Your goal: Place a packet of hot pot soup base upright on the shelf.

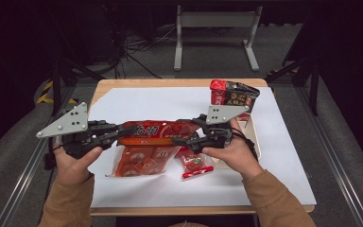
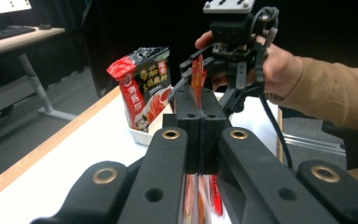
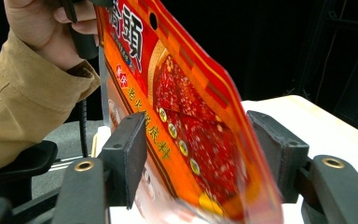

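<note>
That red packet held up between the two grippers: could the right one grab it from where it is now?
Probably yes: the red packet already sits between the right gripper's open jaws, nothing blocking, while the left gripper clamps its other end.

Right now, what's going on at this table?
A person holds a red sauce packet up between two handheld grippers. The left gripper is clamped shut on one end. The right gripper has its jaws around the other end, with gaps at the pads, so no grip there. Two more red packets lie on the white sheet below, and another packet stands in a white tray at the far right.
</note>
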Demonstrator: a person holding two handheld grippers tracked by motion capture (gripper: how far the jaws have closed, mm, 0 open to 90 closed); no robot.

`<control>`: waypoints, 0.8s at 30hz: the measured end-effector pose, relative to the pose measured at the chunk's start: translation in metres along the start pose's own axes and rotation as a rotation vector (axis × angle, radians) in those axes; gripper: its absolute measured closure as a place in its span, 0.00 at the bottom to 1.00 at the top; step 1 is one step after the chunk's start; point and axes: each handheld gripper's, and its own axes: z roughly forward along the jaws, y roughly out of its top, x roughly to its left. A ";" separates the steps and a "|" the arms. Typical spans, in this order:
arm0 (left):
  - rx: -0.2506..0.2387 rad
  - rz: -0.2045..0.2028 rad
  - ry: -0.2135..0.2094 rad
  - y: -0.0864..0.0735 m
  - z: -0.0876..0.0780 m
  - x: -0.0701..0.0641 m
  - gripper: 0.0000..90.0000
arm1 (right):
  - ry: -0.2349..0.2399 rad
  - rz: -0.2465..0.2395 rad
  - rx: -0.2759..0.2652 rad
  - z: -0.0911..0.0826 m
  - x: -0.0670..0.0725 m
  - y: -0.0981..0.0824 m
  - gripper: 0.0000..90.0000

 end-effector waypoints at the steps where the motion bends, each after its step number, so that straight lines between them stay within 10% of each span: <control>1: -0.003 0.000 -0.003 0.000 0.001 0.000 1.00 | 0.000 0.000 0.000 0.000 0.000 0.000 0.47; 24: -0.043 0.014 0.011 -0.001 0.002 -0.002 1.00 | 0.112 -0.078 -0.012 0.006 0.008 0.009 0.99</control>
